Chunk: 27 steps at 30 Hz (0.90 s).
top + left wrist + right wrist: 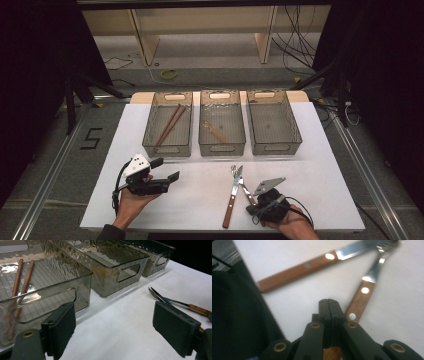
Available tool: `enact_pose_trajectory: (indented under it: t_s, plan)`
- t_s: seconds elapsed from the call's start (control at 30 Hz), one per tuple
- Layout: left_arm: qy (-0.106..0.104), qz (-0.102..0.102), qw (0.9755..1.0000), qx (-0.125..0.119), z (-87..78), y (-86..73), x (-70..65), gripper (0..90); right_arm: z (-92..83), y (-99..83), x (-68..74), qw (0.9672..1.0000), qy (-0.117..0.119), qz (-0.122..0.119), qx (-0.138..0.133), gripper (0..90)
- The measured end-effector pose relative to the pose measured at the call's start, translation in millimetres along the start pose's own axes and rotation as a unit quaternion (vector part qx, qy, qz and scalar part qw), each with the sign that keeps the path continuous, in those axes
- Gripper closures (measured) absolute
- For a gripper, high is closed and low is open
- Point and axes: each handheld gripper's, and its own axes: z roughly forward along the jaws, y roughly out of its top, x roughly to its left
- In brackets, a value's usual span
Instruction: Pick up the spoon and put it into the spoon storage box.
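Along the near half of the white table sheet (320, 165), bare surface runs from the left edge to the right, broken by two pieces of cutlery and the two grippers.

Far half: three clear bins in a row, walls nearly touching. Left bin (169, 125) holds a pair of brown chopsticks (170, 125); middle bin (222, 122) holds a small wooden-handled item, too small to name; right bin (273, 125) shows a bare floor. A strip of open sheet separates the bins' near walls from the cutlery tips.

Knife (232, 197): wooden handle, steel blade; long axis runs near to far, handle end toward the person, blade tip toward the bins, slightly tilted right.

Fork (245, 189): wooden handle, tines far, handle near and to the right; crosses the knife close to the blade tip, forming a narrow V that opens toward the person.

Left gripper (167, 170): held in the left hand (131, 202) at the near left of the sheet, body lying roughly level, jaws spread wide with nothing between them, pointing rightward and toward the bins; well apart from the cutlery.

Right gripper (329, 305): held in the right hand (292, 227) at the near right edge, angled down and toward the far left; jaws pressed together, pads meeting, nothing between them. Its tip sits directly over the near end of the fork handle; whether it touches cannot be told.
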Motion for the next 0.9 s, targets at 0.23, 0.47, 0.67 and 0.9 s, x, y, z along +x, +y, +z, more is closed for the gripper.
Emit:
enact_pose_trajectory:
  t_s: [0.23, 0.47, 0.67, 0.9]
  plan:
    - [0.0, -0.002, 1.0, -0.001, 0.4, -0.1, -0.4, 18.1, -8.9, -4.4, -19.8, 0.9994, -0.027, 0.021, -0.001, 90.0]
    - [0.0, -0.001, 1.0, 0.0, 0.5, 0.0, -0.3, 18.1, -15.9, -4.9, -32.2, 0.9975, -0.053, 0.045, -0.013, 90.0]
    - [0.0, 0.0, 1.0, 0.004, 1.2, -0.3, -0.3, 18.1, -15.1, 12.4, -8.0, 0.9981, -0.017, 0.016, -0.058, 90.0]
    - [-0.001, 0.001, 1.0, 0.005, 1.5, -0.5, -0.1, 18.1, 5.0, 38.2, 21.1, 0.997, 0.007, -0.022, -0.074, 90.0]
